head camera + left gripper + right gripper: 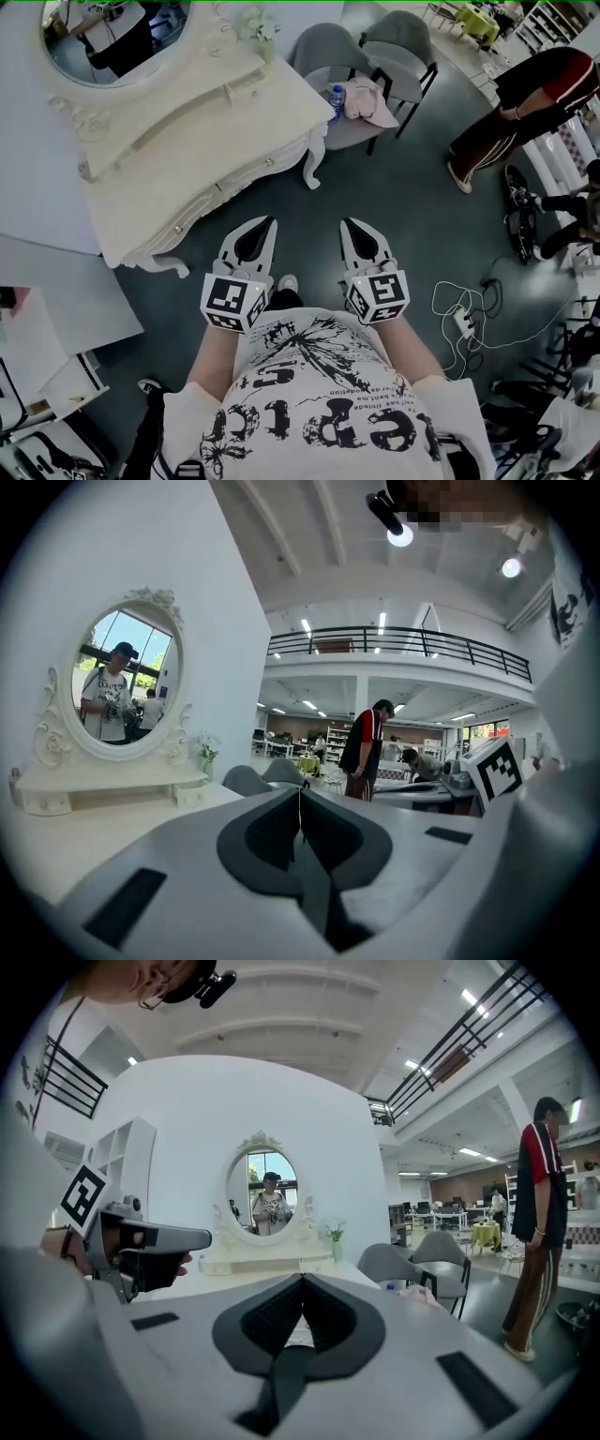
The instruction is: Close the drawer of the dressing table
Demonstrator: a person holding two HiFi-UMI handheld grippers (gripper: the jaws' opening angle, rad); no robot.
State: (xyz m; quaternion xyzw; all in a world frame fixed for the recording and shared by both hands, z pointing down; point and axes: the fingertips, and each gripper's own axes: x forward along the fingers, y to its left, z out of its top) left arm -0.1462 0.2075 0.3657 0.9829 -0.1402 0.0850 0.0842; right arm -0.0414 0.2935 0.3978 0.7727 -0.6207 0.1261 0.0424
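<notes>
The white dressing table (211, 127) with its oval mirror (112, 37) stands at the upper left of the head view. Its drawer fronts (230, 178) with small knobs run along the near edge, and none visibly sticks out. My left gripper (271, 223) and right gripper (347, 225) are held side by side before my chest, over the floor just right of the table. Both are shut and empty. In the left gripper view the jaws (300, 791) meet, with the mirror (127, 682) to the left. In the right gripper view the shut jaws (302, 1279) point at the mirror (265, 1194).
Two grey chairs (394, 56) stand beyond the table, one bearing a pink cloth (366, 101) and a bottle. A person (530, 103) stands at the right. A power strip and cables (464, 319) lie on the floor at the right. White boxes (47, 375) sit at the lower left.
</notes>
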